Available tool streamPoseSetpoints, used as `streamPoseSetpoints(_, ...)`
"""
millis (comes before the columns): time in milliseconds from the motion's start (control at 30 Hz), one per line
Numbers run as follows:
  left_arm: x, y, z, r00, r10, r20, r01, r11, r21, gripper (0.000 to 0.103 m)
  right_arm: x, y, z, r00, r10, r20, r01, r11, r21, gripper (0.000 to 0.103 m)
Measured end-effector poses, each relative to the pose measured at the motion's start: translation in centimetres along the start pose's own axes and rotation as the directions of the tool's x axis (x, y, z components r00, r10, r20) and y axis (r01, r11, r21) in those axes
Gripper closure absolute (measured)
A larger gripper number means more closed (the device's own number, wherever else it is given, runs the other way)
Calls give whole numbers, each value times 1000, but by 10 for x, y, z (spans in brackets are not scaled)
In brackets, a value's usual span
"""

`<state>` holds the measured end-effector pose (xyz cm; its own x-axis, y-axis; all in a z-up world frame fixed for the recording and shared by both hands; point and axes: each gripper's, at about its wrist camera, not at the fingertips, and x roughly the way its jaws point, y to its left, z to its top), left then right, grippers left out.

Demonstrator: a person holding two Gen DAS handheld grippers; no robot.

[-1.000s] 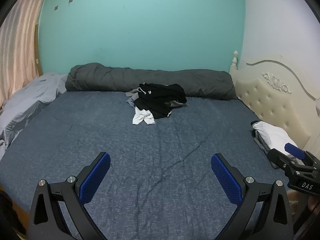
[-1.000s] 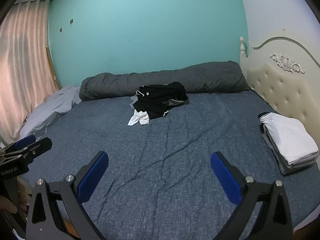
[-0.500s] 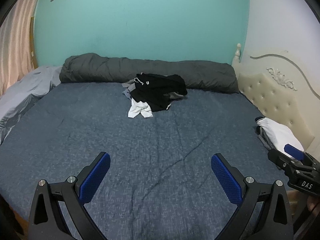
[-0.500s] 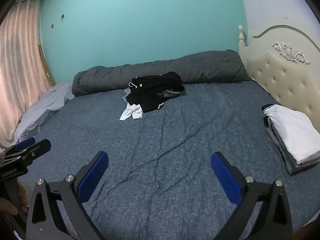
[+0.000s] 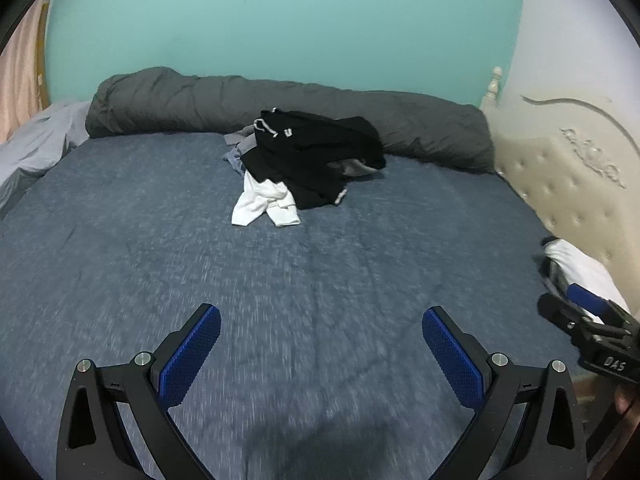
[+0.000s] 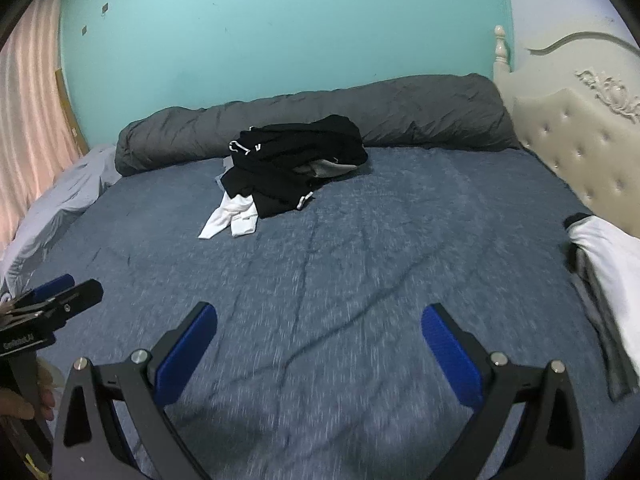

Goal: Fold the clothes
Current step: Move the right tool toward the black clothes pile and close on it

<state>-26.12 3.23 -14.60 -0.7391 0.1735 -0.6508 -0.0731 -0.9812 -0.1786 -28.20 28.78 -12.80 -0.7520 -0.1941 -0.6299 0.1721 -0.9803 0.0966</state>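
Note:
A heap of unfolded clothes [image 5: 308,160] [image 6: 288,168], mostly black with a white piece [image 5: 264,204] [image 6: 230,220] sticking out in front, lies at the far middle of the blue bed. A stack of folded clothes [image 6: 608,264] [image 5: 576,268], white on top of grey, sits at the bed's right edge. My left gripper [image 5: 320,344] hovers open over the near part of the bed, nothing between its blue pads. My right gripper [image 6: 318,340] is open too, well short of the heap. Each gripper shows at the edge of the other's view.
A rolled dark grey duvet [image 5: 280,100] [image 6: 320,116] lies along the far side against the teal wall. A cream tufted headboard [image 6: 580,152] [image 5: 568,176] bounds the right side. Pale grey bedding [image 6: 56,208] is bunched at the left by a pink curtain [image 6: 28,100].
Both grippers have moved forward over the bed toward the heap of clothes, which now looks nearer and larger. Both stayed open.

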Motion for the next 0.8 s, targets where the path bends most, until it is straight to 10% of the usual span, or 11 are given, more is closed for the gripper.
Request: streamPoseSetpoints(800, 155, 61, 147, 995, 76, -61, -79, 995, -55, 0, 209, 18, 148, 994, 23, -102, -30, 997, -69, 0)
